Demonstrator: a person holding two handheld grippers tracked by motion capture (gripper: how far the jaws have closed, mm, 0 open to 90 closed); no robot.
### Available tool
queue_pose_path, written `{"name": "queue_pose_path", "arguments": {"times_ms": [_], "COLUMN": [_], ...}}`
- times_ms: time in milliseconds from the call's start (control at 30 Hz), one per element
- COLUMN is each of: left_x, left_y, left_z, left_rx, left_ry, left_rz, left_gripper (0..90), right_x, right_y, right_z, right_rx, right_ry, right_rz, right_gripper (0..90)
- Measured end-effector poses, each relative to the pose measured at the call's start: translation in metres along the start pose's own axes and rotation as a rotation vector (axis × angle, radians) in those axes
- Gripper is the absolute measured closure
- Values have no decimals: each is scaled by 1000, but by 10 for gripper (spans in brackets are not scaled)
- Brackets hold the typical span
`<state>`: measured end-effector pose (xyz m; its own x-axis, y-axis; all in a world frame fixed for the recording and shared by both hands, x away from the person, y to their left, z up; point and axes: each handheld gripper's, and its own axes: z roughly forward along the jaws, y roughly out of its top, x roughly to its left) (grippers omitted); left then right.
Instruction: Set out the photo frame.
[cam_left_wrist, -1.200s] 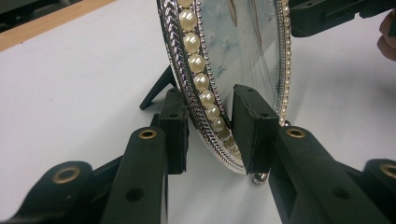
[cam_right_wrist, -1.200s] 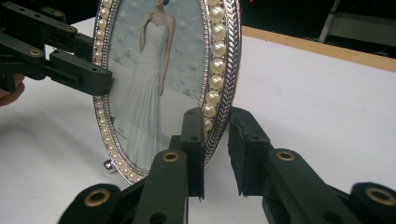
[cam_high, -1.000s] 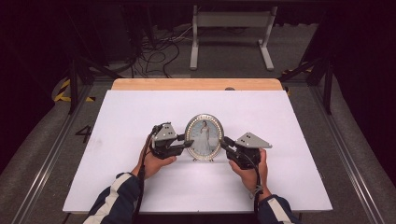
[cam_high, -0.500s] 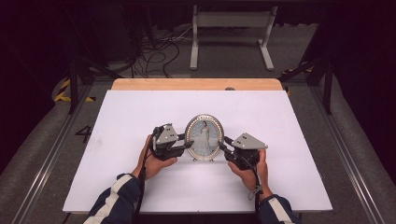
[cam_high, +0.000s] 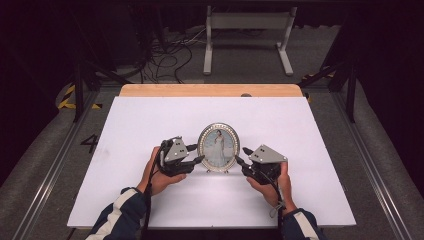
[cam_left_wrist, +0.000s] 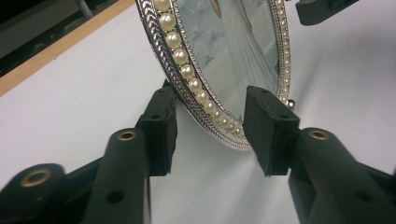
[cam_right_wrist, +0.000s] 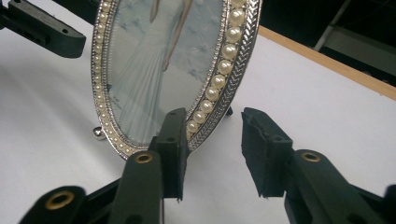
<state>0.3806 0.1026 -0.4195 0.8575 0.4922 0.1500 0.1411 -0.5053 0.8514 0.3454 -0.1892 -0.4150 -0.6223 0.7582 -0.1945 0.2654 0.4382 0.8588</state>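
An oval silver picture frame (cam_high: 218, 147) rimmed with pearls, holding a photo of a figure in a white dress, stands upright on the white table (cam_high: 150, 115). My left gripper (cam_high: 196, 153) straddles its left edge. In the left gripper view the rim (cam_left_wrist: 224, 56) runs between the two pads with gaps on both sides, so the gripper (cam_left_wrist: 212, 126) is open. My right gripper (cam_high: 242, 155) straddles the right edge. There one pad (cam_right_wrist: 173, 144) sits in front of the pearls (cam_right_wrist: 154, 60) and the other stands clear behind, so it (cam_right_wrist: 217, 144) is open too. Both sets of jaws have just been opening.
A wooden strip (cam_high: 210, 90) borders the table's far edge. Beyond it, on the floor, are loose cables (cam_high: 170, 55) and a grey metal stand (cam_high: 247, 30). Rails run along both sides of the table. The person's striped sleeves come in at the bottom.
Both grippers' jaws have spread apart off the frame's rim. The frame stays upright in the same spot and both hands have hardly shifted.
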Motion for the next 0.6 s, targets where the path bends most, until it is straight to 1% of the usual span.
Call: {"name": "queue_pose_path", "arguments": {"times_ms": [33,67,100,167,233,267,300,367,400,500,567,600], "left_x": [-1,-3,-4,-6,-7,-7,-8,-8,-8,-8,-9,-9], "left_y": [0,0,-1,-1,-2,-2,-4,-4,-5,-7,-8,-8], "left_z": [-1,-3,-4,-6,-7,-7,-8,-9,-9,-10,-11,-11], "left_rx": [-5,2,10,18,26,29,36,38,42,49,51,54], "left_ry": [-1,5,8,13,19,23,33,35,35,35,50,53], "left_rz": [-4,14,24,36,39,44,50,50,52,47,47,48], "left_gripper": [508,494,484,458,448,420,413,392,392,355,329,300], "right_x": [0,-1,-1,-3,-4,-6,-6,-6,-6,-7,-7,-8], "right_y": [0,-1,-1,-3,-4,-5,-5,-6,-6,-8,-8,-8], "right_z": [-1,-2,-3,-4,-5,-7,-8,-10,-11,-14,-15,-15], "right_rx": [0,4,7,11,14,22,28,30,31,39,40,42], "right_ry": [11,18,15,17,17,34,35,38,40,31,25,21], "right_rz": [-9,-24,-31,-33,-31,-34,-47,-54,-57,-64,-61,-59], "right_gripper": [577,568,563,548,540,539,534,523,509,457,433,416]}}
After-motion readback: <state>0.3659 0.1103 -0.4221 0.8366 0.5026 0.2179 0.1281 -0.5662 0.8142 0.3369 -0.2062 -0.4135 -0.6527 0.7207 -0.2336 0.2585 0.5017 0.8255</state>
